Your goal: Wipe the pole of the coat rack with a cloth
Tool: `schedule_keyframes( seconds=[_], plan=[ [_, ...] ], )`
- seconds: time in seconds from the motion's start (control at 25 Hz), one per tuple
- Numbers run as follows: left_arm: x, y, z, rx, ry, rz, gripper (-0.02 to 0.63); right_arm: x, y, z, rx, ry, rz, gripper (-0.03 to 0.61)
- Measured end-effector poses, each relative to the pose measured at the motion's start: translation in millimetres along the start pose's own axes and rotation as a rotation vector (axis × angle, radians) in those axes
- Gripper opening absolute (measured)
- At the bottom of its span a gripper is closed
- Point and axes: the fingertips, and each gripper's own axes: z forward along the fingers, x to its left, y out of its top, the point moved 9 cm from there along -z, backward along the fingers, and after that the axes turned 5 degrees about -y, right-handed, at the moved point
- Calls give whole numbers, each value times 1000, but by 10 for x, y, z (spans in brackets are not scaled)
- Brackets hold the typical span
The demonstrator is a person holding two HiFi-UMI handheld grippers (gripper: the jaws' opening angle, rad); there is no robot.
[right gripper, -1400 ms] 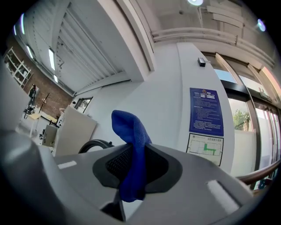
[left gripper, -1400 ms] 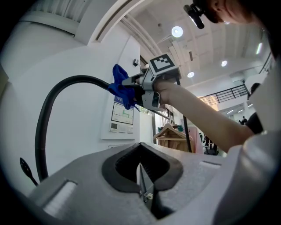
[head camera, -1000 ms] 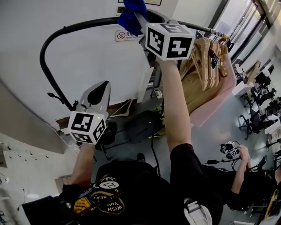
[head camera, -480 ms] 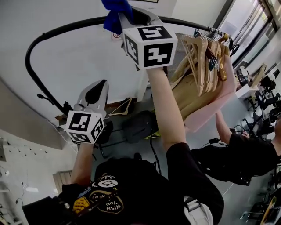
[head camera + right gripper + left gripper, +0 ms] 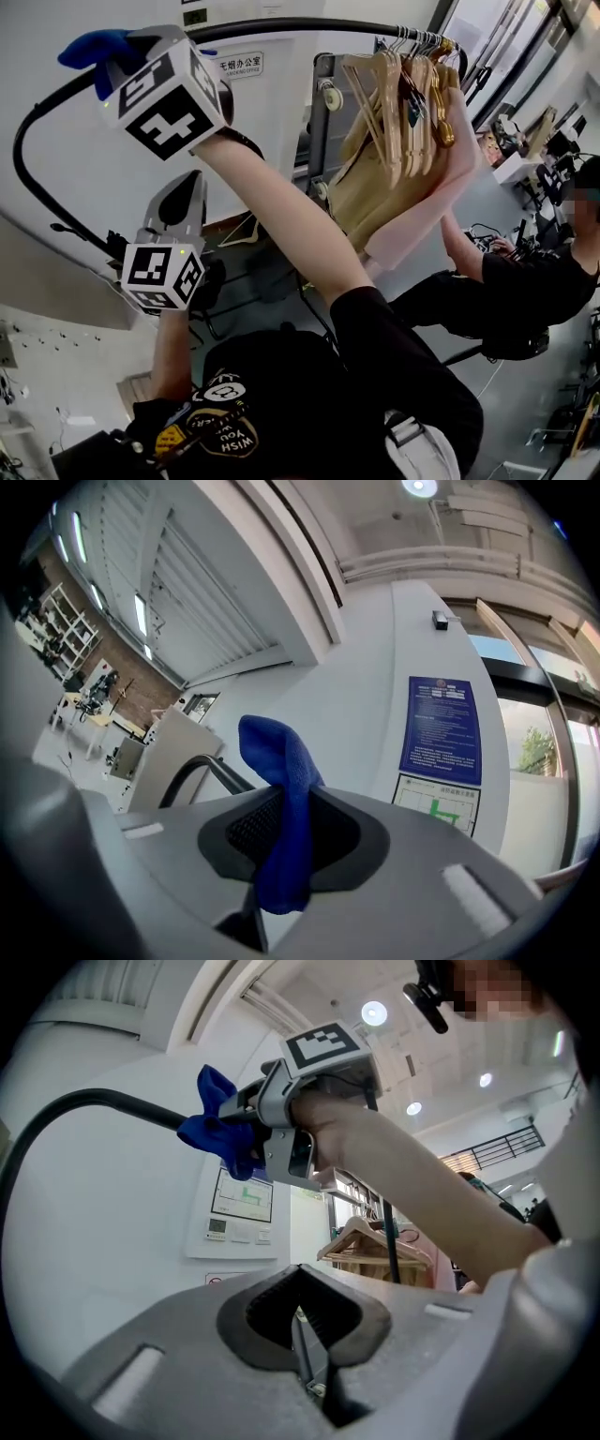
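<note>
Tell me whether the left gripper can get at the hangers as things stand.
Probably not directly: the left gripper sits low on the left, and the right arm crosses between it and the hangers.

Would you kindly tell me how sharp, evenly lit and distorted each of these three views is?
Head view: sharp, evenly lit, with wide-angle lean toward the edges. Left gripper view: strong fisheye with black corners; the round ceiling lamp flares white. Right gripper view: the same dark rim; the blue cloth is crisp.
</note>
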Motion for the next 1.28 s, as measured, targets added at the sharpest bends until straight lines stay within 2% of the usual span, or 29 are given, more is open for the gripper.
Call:
schedule_keyframes(
  seconds=[0.12, 0.24, 0.36, 0.52, 0.6, 0.68, 0.8, 0.96, 1.28],
  plan=[
    [-80, -20, 122, -5, 10, -1, 0, -287, -85, -111, -4, 6, 36, 74],
    [-189, -17, 270, -12, 13, -1, 0, -674, -205, -304, -3, -33, 55, 74],
    [-349, -41, 464, -15, 7, -3, 0, -1194, -402, -591, 2, -100, 85, 74],
    [-559, -96, 648, -11, -6, -12, 0, -1922, -659, -1020, 23, -238, 147, 74],
    [-636, -121, 692, -8, -9, -14, 0, -2187, -757, -1186, 27, -292, 179, 74],
    [-690, -141, 720, -6, -4, -15, 0, -2337, -815, -1283, 22, -310, 199, 74],
    [-757, -141, 746, -6, 16, -13, 0, -2363, -815, -1314, 15, -307, 188, 74],
    [-857, -115, 710, -9, 52, -5, 0, -2151, -748, -1255, 19, -298, 119, 74],
    [-864, -85, 540, -17, 126, 8, 0, -1382, -519, -849, -14, -141, 83, 74]
  ],
)
